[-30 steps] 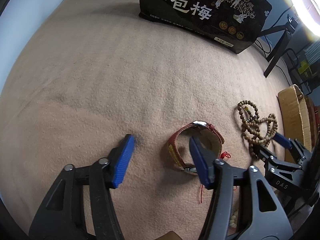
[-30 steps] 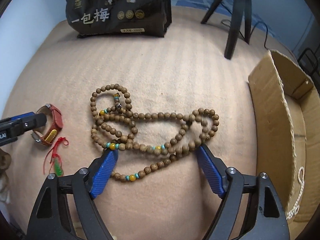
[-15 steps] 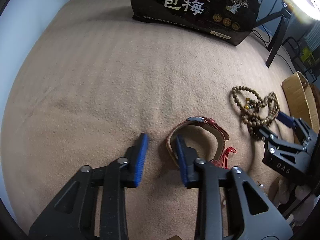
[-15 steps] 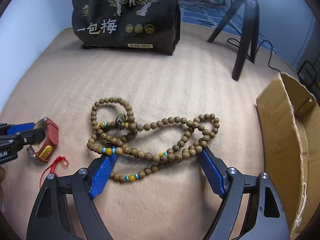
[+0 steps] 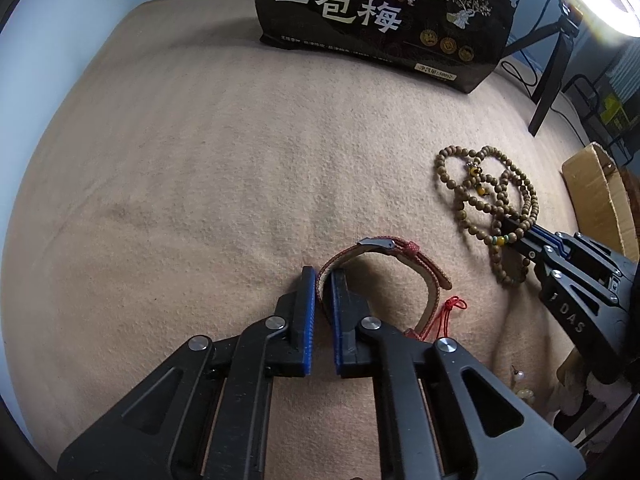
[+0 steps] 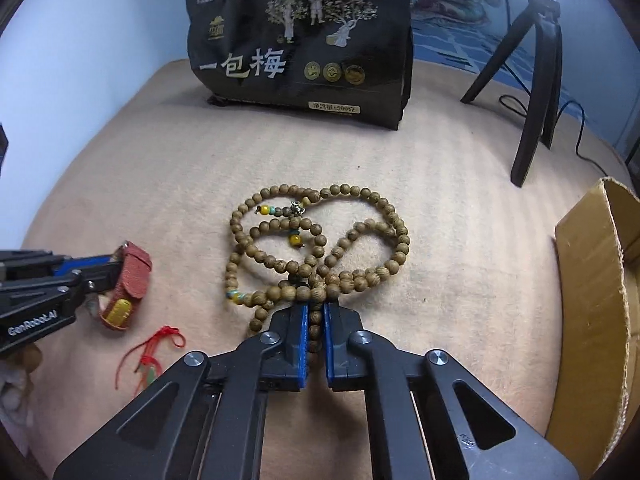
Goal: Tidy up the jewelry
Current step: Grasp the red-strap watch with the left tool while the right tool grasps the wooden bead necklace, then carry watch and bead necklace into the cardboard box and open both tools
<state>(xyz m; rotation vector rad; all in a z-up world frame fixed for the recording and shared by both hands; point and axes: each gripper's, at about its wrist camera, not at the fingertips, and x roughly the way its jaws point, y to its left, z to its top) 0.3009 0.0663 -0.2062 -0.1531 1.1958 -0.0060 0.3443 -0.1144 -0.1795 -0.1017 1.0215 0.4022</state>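
A red strap bracelet (image 5: 416,256) with a metal clasp lies on the tan blanket. My left gripper (image 5: 323,276) is shut on the near-left side of its band. The right wrist view shows the same red bracelet (image 6: 134,276) at the left, in the left gripper (image 6: 108,272). A long string of wooden beads (image 6: 320,240) lies bunched in loops. My right gripper (image 6: 316,312) is shut on several strands at the near edge of the pile. In the left wrist view the wooden beads (image 5: 488,196) lie at the right, with the right gripper (image 5: 520,228) on them.
A black snack bag (image 6: 304,44) stands at the back of the blanket. A tripod (image 6: 536,80) stands back right. An open cardboard box (image 6: 596,280) sits at the right. A red knotted cord (image 6: 156,344) lies near the bracelet. Small pale beads (image 5: 520,384) lie near right.
Both grippers have closed: the left onto the red bracelet's band, the right onto the wooden beads, which bunched together between its pads.
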